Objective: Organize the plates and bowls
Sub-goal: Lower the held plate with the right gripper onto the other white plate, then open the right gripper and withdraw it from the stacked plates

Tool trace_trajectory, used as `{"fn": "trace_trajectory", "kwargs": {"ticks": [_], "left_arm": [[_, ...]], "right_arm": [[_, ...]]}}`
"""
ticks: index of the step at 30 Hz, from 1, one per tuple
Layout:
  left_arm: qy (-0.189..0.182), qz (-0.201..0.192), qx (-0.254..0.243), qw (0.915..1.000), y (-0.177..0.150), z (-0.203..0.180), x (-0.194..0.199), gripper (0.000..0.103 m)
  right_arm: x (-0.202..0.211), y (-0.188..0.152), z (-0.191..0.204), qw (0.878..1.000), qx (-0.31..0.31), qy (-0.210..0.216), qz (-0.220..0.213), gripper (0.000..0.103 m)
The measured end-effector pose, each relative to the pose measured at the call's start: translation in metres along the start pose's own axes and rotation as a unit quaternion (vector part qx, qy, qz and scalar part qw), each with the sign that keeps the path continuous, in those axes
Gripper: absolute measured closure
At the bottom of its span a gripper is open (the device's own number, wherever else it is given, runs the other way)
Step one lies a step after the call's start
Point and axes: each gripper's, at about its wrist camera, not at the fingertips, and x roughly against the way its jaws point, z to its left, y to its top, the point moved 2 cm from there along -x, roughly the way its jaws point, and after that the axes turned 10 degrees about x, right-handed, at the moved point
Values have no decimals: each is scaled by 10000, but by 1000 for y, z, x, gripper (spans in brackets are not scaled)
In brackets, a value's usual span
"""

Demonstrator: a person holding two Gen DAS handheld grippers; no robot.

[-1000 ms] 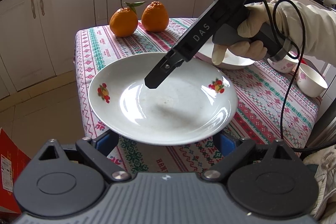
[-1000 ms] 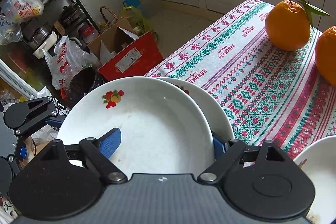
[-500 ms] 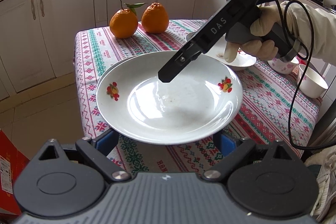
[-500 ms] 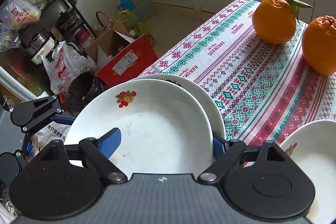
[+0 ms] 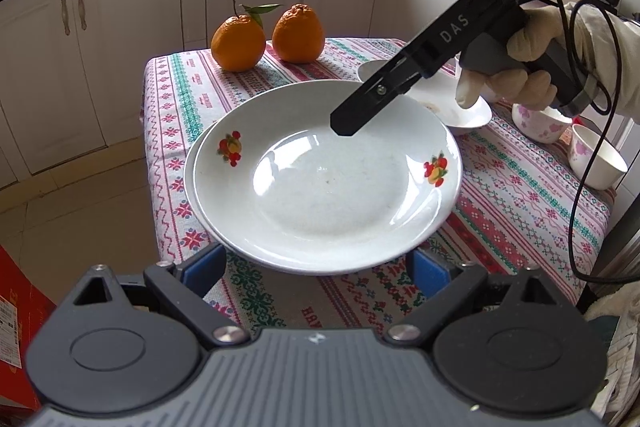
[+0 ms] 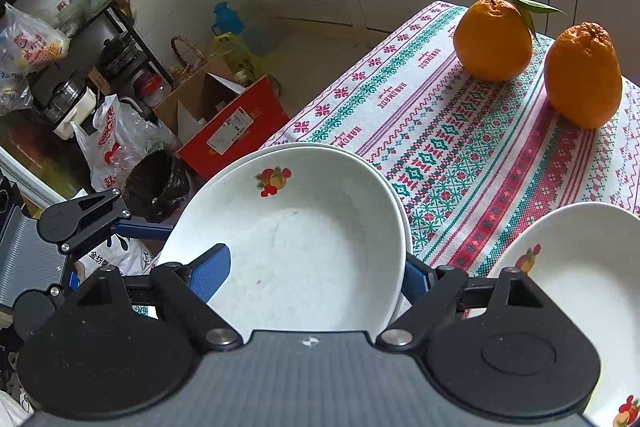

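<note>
My right gripper (image 6: 312, 271) is shut on a white plate with fruit prints (image 5: 328, 187) (image 6: 304, 247). One pad lies over the plate's inside and the other is hidden behind its rim. From the left wrist view its dark finger (image 5: 346, 123) reaches over the far rim. This plate hangs just above a matching lower plate (image 5: 191, 183) (image 6: 403, 227), offset a little to the right. My left gripper (image 5: 316, 267) stands open, its blue pads below the near rim on either side. A third plate (image 5: 460, 107) (image 6: 580, 287) rests further right.
Two oranges (image 5: 238, 41) (image 5: 298, 35) stand at the far end of the patterned tablecloth (image 5: 180, 99). A white bowl (image 5: 596, 159) and a flowered bowl (image 5: 540, 123) sit at the right edge. A gloved hand (image 5: 516, 75) grips the right tool. A red box (image 6: 232, 127) lies on the floor.
The right gripper carried its plate to the right and further in over the table, so the lower plate's left rim now shows beneath it. The left gripper stayed put.
</note>
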Motion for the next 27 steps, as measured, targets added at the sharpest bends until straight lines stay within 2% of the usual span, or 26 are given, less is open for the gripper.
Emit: {"fn": "trace_trajectory", "kwargs": {"ticks": [6,16,27], "left_arm": [[-31,0,54,10000,-1,1,-2,7],[-80,1,84,9999,-1,1,-3,7],[-70,5,25,10000,-2,-2,-3,7]], "right_arm": [[2,-3,6,9998,-24,-201,-46,13],[-2,-9,25,9954,256,-917,-53,10],[0,-19,31,9926,435,-1132,-84,7]]}}
